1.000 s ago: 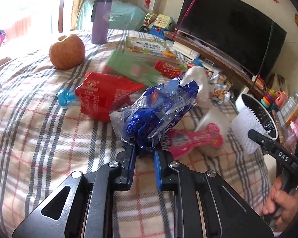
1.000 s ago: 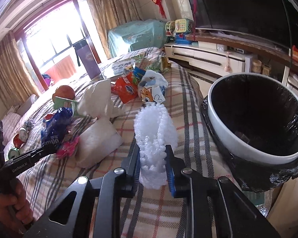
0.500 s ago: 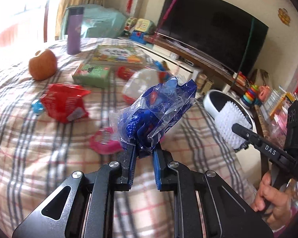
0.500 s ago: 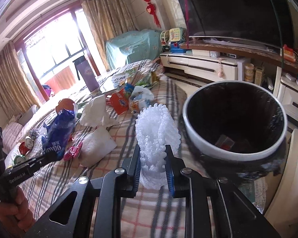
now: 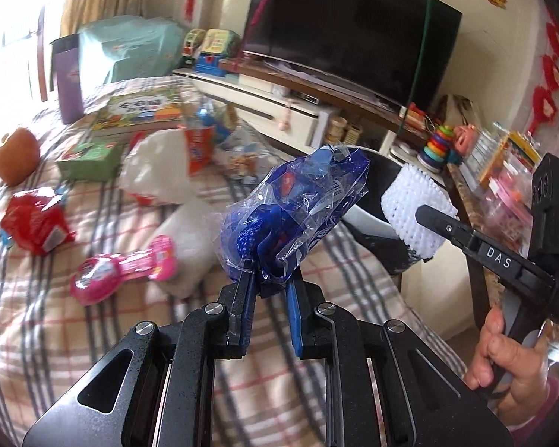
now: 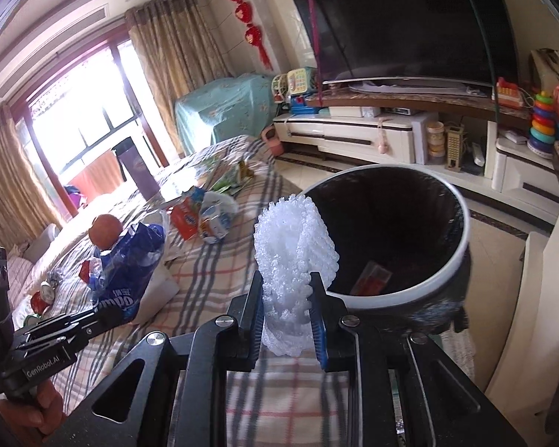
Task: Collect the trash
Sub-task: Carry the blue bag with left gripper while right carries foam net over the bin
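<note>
The left gripper (image 5: pixel 266 275) pinches a crumpled blue-and-clear plastic wrapper (image 5: pixel 294 216), held up above the plaid-covered bed (image 5: pixel 44 327). The right gripper (image 6: pixel 287 290) clamps a white foam fruit net (image 6: pixel 294 253) just beside the rim of the round white trash bin lined with a black bag (image 6: pixel 462 238), which stands against the bed's edge and has a red scrap inside. Left on the bed are a red snack packet (image 5: pixel 37 223), a pink plastic wrapper (image 5: pixel 123 268), a white tissue wad (image 5: pixel 190 238), a green box (image 5: pixel 89 156), a picture book (image 5: pixel 141 108), an apple (image 5: pixel 16 154) and a purple bottle (image 5: pixel 69 85). Nothing lies between the net and the bin opening.
</note>
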{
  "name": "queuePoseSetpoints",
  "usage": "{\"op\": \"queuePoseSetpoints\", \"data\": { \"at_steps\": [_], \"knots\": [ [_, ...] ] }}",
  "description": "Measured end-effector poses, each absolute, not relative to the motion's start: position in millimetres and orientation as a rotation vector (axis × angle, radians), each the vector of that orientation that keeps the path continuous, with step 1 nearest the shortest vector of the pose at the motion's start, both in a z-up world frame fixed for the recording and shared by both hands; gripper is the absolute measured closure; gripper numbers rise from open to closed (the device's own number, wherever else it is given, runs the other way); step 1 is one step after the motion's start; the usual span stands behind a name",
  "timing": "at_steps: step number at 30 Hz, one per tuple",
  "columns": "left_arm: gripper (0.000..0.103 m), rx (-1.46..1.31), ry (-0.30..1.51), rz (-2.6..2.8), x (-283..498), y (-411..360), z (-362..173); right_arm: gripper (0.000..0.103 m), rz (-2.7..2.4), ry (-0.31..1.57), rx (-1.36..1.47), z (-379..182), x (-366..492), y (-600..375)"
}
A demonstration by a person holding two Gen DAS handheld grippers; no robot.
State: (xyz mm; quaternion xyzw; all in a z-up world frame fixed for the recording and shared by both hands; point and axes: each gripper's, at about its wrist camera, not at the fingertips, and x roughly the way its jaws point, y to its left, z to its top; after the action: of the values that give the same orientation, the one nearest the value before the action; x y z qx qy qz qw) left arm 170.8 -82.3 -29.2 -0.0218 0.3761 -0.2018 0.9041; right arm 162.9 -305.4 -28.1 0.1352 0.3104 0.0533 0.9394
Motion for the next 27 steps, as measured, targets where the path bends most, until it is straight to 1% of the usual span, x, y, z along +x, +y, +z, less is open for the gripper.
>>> {"op": "queuePoseSetpoints", "data": {
  "at_steps": [10,27],
  "knots": [
    [0.089,-0.011,0.792,-0.466,177,-119,-30,0.081,0.073,0.628,0.295,-28,160,-329],
    [0.089,0.024,0.803,-0.504,196,-153,-30,0.081,0.038,0.625,0.306,-25,170,-358]
  ]
}}
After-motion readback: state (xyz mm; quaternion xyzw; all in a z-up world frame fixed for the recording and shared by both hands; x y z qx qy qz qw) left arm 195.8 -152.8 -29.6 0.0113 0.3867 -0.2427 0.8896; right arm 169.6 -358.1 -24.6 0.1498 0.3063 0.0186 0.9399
